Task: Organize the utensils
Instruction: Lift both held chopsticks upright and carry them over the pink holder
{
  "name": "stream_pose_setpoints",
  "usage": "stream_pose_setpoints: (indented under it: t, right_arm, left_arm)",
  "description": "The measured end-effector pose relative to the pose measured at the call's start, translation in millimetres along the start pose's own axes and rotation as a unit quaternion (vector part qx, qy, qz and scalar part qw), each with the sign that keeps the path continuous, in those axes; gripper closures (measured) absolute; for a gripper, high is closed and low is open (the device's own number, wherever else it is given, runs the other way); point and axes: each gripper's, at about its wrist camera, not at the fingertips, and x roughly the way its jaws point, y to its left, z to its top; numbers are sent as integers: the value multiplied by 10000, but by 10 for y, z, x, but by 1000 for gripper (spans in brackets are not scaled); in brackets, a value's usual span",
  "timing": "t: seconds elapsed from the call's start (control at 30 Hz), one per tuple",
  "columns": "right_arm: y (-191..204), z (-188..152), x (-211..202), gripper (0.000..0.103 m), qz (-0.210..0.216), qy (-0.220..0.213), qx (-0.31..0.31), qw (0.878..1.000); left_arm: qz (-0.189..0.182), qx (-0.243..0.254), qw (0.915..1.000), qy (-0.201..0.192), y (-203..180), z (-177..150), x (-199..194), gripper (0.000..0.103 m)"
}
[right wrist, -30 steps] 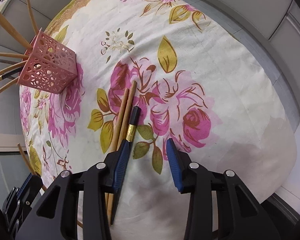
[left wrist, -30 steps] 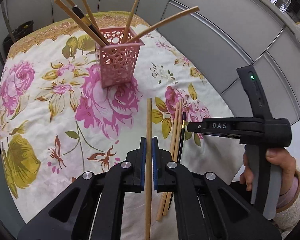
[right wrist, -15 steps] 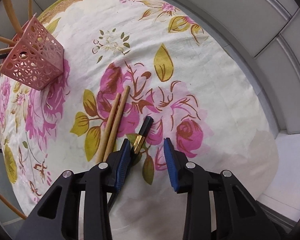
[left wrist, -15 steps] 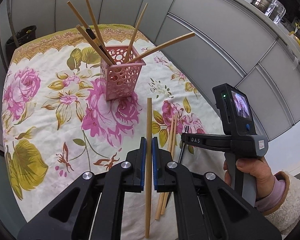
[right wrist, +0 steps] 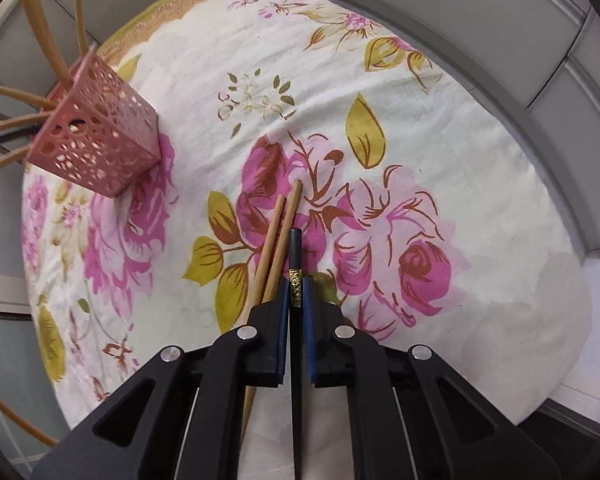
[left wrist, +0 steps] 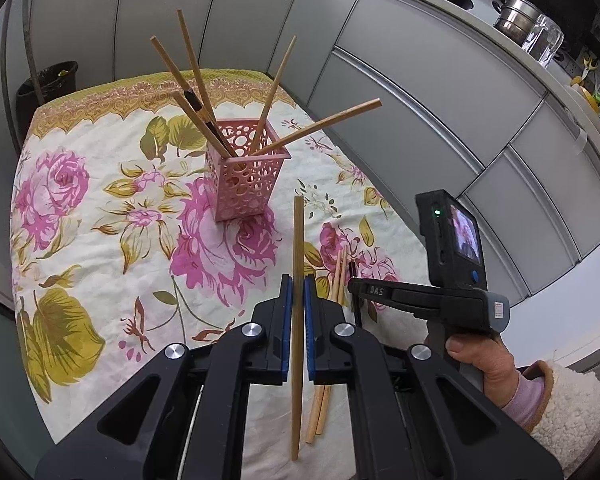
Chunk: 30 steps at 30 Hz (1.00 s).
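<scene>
A floral tablecloth (left wrist: 100,208) covers the table, whose near edge is cut off behind the gripper bodies in both views. On it stands a pink perforated holder (left wrist: 246,178), upright, with several wooden chopsticks and one dark one fanning out of it; their lower ends are hidden inside. The left gripper (left wrist: 296,300) is clamped on a single wooden chopstick (left wrist: 297,248) held above the cloth, pointing toward the holder. The right gripper (right wrist: 296,296) is closed on a black chopstick (right wrist: 295,252) with a gold band; whether its tip touches the cloth is hard to tell. Just beside it lies a pair of wooden chopsticks (right wrist: 278,232), their near ends hidden under the gripper.
</scene>
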Motion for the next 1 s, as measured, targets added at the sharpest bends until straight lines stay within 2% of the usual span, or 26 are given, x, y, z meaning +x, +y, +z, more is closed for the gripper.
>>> stream_pose_setpoints:
  t: [0.17, 0.33, 0.67, 0.83, 1.0]
  right_arm:
    - [-32, -123, -479, 96, 423, -824, -416, 9948]
    - [-27, -267, -962, 96, 770, -1541, -717, 9824]
    - [-72, -244, -1674, 96, 1389, -2243, -938, 9600]
    - [-51, -169, -1913, 96, 1620, -2443, -983, 9510]
    - [-64, -107, -2013, 96, 1824, -2556, -978, 9444]
  left_arm:
    - [-7, 107, 9996, -245, -103, 26, -109, 98]
    - [-8, 183, 9982, -576, -234, 58, -240, 98]
    - [270, 259, 9878, -1513, -528, 323, -630, 98]
    - [478, 333, 9807, -1864, -648, 598, -767, 98]
    - [814, 448, 9694, -2273, -751, 954, -882, 98]
